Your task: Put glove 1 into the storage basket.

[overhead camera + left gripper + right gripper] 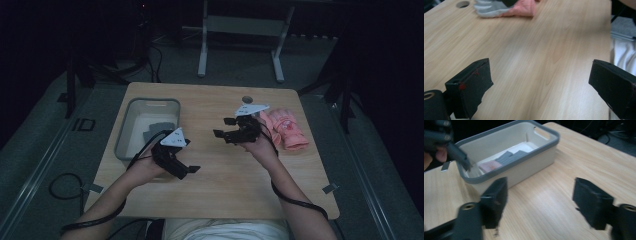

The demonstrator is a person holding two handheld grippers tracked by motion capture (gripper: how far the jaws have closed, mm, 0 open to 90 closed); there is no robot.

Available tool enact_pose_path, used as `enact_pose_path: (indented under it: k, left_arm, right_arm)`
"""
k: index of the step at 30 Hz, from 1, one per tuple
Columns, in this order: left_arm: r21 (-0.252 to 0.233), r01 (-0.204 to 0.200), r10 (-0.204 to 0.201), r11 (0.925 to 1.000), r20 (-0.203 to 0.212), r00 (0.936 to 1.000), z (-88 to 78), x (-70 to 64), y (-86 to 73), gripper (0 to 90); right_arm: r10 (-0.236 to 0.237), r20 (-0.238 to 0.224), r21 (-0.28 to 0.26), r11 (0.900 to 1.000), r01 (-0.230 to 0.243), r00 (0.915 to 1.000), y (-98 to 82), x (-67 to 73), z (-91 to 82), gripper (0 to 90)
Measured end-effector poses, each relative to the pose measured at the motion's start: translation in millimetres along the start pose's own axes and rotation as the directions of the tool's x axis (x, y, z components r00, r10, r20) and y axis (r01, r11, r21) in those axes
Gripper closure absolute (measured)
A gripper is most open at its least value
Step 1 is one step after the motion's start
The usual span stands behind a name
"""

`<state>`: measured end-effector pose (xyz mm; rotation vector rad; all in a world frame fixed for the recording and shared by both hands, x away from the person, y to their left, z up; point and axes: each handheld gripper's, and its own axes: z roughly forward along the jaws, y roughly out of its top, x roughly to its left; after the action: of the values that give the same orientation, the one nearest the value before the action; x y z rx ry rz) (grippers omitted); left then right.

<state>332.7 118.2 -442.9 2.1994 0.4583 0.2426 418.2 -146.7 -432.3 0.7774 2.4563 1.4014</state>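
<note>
Between transfers: both tongs, left [192, 170] and right [219, 127], are held wide and empty above the worktop [225, 175]. Pink gloves [285, 131] lie at 3 o'clock, the bin [123, 135] at 9; the next grasp is judged to require a rightward reach.

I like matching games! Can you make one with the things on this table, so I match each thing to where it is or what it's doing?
Things:
1. pink glove
2. grey bin
3. left gripper
4. round hole

Places or states:
A. at the table's left side, with a glove inside
B. in the tabletop near the far edge
C. lying on the table's right side
D. open, nothing between its jaws

Pairs: 1-C, 2-A, 3-D, 4-B
</note>
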Motion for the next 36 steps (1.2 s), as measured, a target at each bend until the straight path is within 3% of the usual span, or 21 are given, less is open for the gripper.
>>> enact_pose_path:
  k: [3,6,12,14,21,25,32,33,36]
  left_arm:
    - [-0.046,-0.023,0.023,0.9987,0.005,0.9997,10.1,-11.2,3.4,4.1]
    - [-0.058,-0.031,0.031,0.9979,0.008,0.9995,16.2,-16.5,4.0,4.5]
    - [-0.011,-0.038,0.039,0.9992,0.051,0.9979,38.0,-28.7,-1.2,4.5]
    - [0.000,-0.051,0.050,0.9987,0.077,0.9958,50.0,-34.9,-7.0,4.5]
    - [0.036,-0.061,0.058,0.9975,0.090,0.9943,71.8,-41.8,-21.3,4.5]
    - [0.077,-0.070,0.063,0.9946,0.093,0.9937,84.2,-44.4,-32.7,4.5]
    - [0.118,-0.068,0.057,0.9907,0.093,0.9940,91.8,-48.1,-44.8,4.5]
    - [0.154,-0.090,0.078,0.9840,0.082,0.9936,94.6,-48.6,-48.9,4.5]
    - [0.169,-0.091,0.077,0.9814,0.086,0.9933,97.6,-49.0,-53.7,4.5]
  right_arm:
    - [-0.007,0.025,-0.018,1.000,0.007,0.9997,-4.7,-8.0,-10.4,41.4]
    - [-0.001,0.049,-0.026,1.000,0.002,0.9988,-8.6,-13.4,-16.7,44.4]
    - [0.058,0.127,-0.035,0.998,-0.054,0.9902,-19.9,-37.1,-36.5,56.8]
    - [0.063,0.153,-0.032,0.998,-0.058,0.9862,-22.2,-44.5,-42.1,58.9]
    - [0.054,0.233,-0.027,0.998,-0.049,0.9710,-33.7,-67.8,-57.6,59.8]
    - [0.059,0.263,-0.025,0.998,-0.054,0.9631,-39.9,-79.1,-61.4,61.1]
    - [0.071,0.298,0.000,0.997,-0.074,0.9519,-44.8,-96.4,-56.5,61.3]
    - [0.074,0.310,0.022,0.996,-0.085,0.9478,-45.5,-103.9,-51.5,61.4]
    - [0.077,0.322,0.059,0.993,-0.101,0.9438,-46.7,-113.1,-42.2,61.0]
